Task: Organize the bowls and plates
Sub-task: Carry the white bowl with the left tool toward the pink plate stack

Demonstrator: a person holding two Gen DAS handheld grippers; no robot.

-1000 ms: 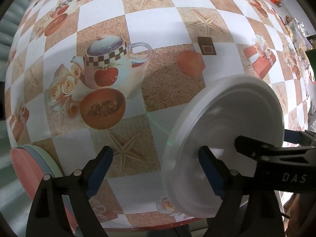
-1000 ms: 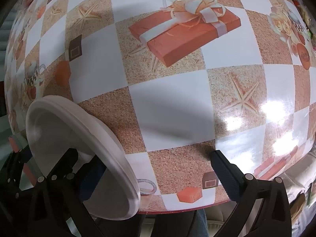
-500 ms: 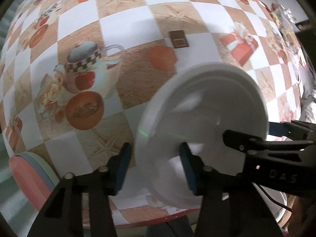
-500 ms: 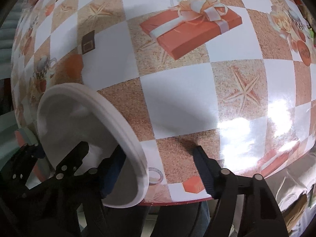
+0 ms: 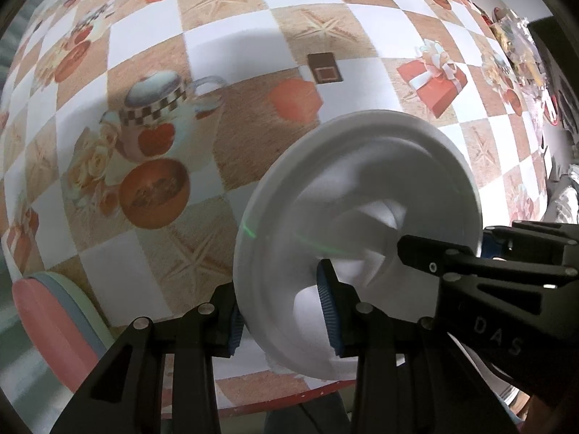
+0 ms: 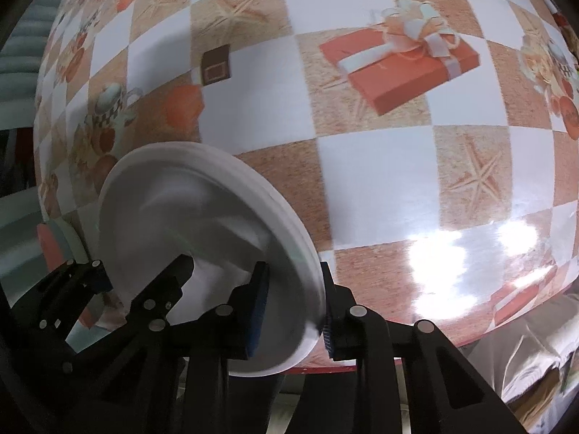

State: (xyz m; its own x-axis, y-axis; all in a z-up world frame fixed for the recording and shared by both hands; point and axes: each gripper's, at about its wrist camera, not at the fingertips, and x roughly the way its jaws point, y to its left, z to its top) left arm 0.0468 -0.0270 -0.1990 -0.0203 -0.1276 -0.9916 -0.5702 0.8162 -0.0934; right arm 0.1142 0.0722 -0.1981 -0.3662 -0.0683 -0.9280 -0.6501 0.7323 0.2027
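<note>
A white plate [image 5: 362, 195] sits at the near edge of the table [image 5: 235, 47], its near rim reaching to or just past the red table edge. Both claws grip it from opposite sides.

In the left wrist view, the left claw [image 5: 282, 311] has just been closing, and its jaws now clamp the plate's left rim: one blue pad sits under the outer edge and the other presses down inside the plate. The right claw [image 5: 481, 249] comes in from the right in the same view and reaches over the plate's far-right rim.

In the right wrist view, the right claw [image 6: 293, 307] has likewise just been closing. Its jaws now pinch the plate's [image 6: 202, 231] right rim, with one blue pad inside the plate and the other against the outer edge. The left claw [image 6: 141, 282] shows at the lower left of this view, on the plate's other side.

The tablecloth is a checked pattern of white and sandy squares printed with starfish, teapots, fruit and red gift boxes. A stack of coloured plates [image 5: 54, 311], pink in front with pale blue-green ones behind, stands at the table's left edge, apart from the white plate.
</note>
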